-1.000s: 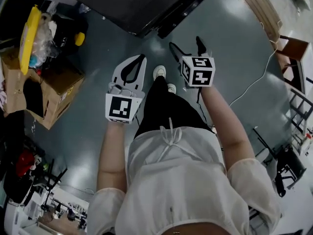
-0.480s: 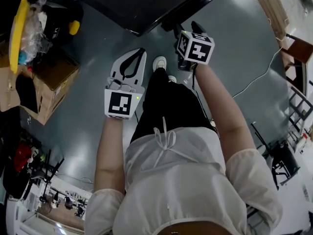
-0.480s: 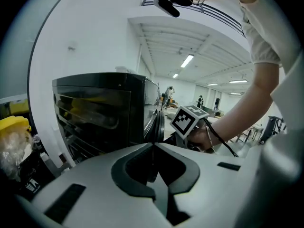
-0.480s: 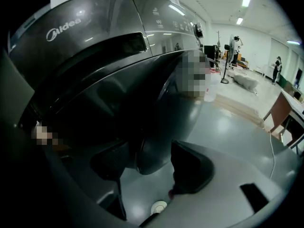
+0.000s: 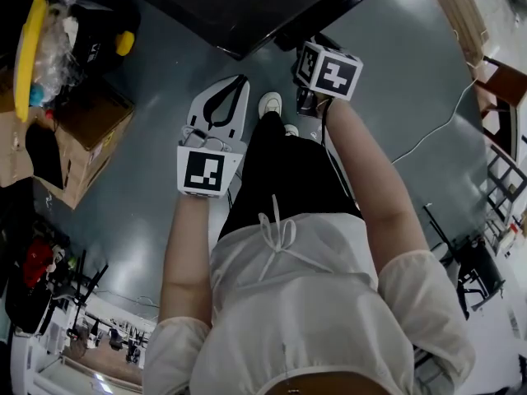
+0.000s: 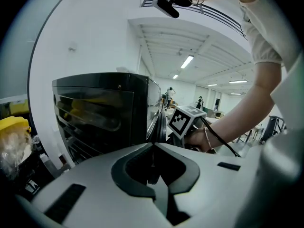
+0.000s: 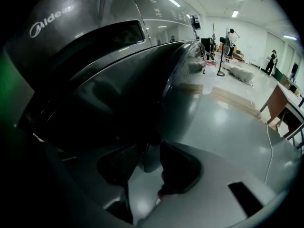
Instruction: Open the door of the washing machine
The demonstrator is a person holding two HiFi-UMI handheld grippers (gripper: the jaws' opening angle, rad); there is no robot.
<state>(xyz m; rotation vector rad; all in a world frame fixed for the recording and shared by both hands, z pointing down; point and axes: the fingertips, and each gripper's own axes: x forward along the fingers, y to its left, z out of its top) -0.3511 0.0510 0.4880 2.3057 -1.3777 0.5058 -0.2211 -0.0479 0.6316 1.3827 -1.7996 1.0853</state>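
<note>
Since half a second ago: the right tongs (image 5: 311, 52) have crept a little further in against the washing machine (image 5: 247, 6). The left tongs (image 5: 237, 85) have hardly shifted.

Washing machine: dark-fronted, straight ahead of both tongs and just past their tips. From the left tongs it lies ahead and to the left.

Door (image 7: 118, 103): round and bulging, right in front of the right tongs. It looks shut or barely cracked; I cannot tell which.

Right tongs: narrowed down, with the door's rounded edge between the jaws. They appear to pinch it.

Left tongs: jaws together, nothing between them, hanging over bare floor (image 5: 148, 163) short of the machine. The right tongs are ahead and to their right.

Risks, as judged:
- The bite looks shallow and near the jaw tips. A straight pull could slide off the smooth curved edge.
- If the latch holds, a hard tug may shift the machine and not the door.
- Nothing braces the machine.
</note>
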